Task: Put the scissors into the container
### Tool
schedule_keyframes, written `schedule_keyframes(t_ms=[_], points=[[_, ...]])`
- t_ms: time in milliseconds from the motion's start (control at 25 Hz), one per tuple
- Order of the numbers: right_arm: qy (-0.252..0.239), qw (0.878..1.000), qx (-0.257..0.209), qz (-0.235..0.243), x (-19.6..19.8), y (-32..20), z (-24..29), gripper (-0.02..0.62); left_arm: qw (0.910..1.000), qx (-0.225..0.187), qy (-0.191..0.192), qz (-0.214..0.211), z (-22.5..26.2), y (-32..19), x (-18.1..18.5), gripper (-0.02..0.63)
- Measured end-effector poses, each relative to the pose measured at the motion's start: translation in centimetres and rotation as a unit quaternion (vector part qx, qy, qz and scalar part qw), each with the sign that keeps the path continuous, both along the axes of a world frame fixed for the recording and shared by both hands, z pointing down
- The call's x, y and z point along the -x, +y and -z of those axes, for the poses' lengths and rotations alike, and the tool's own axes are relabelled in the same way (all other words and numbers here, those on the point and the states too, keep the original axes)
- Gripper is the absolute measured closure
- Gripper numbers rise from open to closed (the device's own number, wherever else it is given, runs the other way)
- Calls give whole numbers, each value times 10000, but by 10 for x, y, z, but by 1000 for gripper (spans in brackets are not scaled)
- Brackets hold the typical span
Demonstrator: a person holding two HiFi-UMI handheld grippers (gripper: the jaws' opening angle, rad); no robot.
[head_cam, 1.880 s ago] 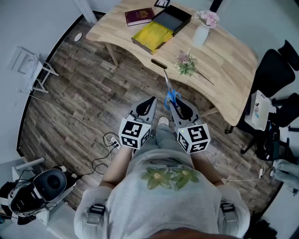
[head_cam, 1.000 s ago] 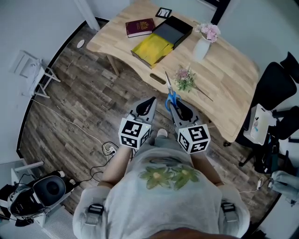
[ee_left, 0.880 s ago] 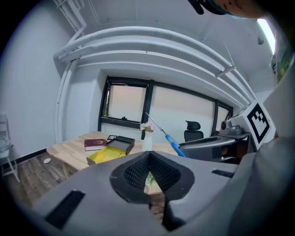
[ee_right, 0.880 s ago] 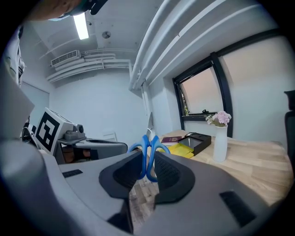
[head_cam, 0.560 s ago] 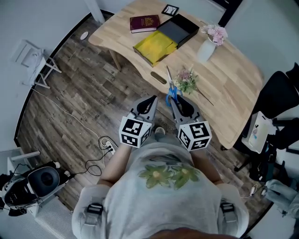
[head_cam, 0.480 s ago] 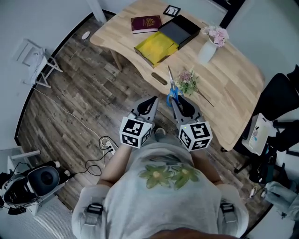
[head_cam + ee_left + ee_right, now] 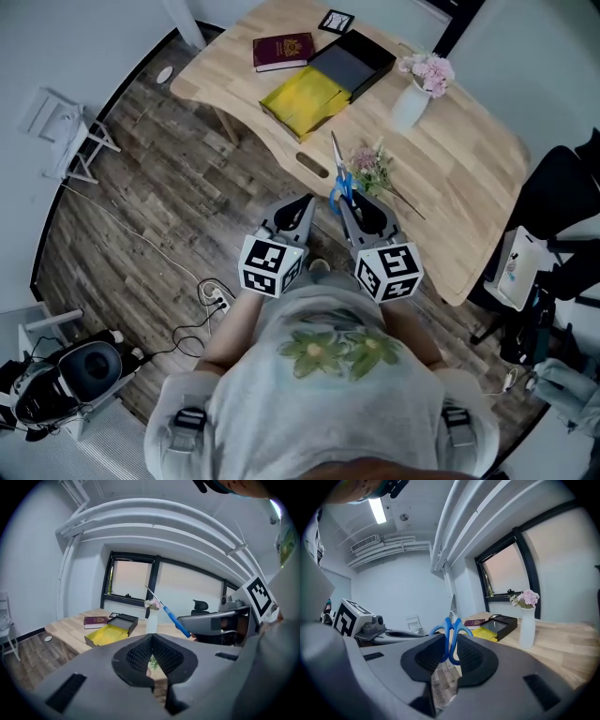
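Note:
Blue-handled scissors stand blades-forward in my right gripper, which is shut on the handles; the blade tips reach over the wooden table's near edge. The container, an open box with a yellow inside, lies on the table's left part, well ahead of the scissors, and also shows in the left gripper view and the right gripper view. My left gripper is beside the right one, short of the table, shut with nothing between its pads.
A black lid lies against the container, with a dark red book to its left. A white vase of pink flowers and a loose flower sprig lie to the right. Office chair at right; cables on the floor.
The table has come nearer to both grippers. The scissor blades, earlier over the floor, now reach over the table's near edge. Both grippers keep the same hold.

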State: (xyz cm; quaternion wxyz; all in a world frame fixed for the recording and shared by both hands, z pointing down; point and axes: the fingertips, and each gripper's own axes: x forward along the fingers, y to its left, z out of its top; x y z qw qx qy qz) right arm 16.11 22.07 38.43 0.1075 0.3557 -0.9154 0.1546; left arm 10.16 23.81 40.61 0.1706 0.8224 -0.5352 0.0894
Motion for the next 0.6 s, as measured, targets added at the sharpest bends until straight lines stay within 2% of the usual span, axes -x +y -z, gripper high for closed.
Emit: schedule_keyframes(t_ms=[200, 600], points=[[6, 9999, 61, -98, -7, -14, -4, 514, 10000, -35, -7, -60, 2, -16, -2, 600], [111, 9995, 192, -234, 8, -59, -15, 514, 9998, 19, 61, -169, -4, -65, 18, 600]])
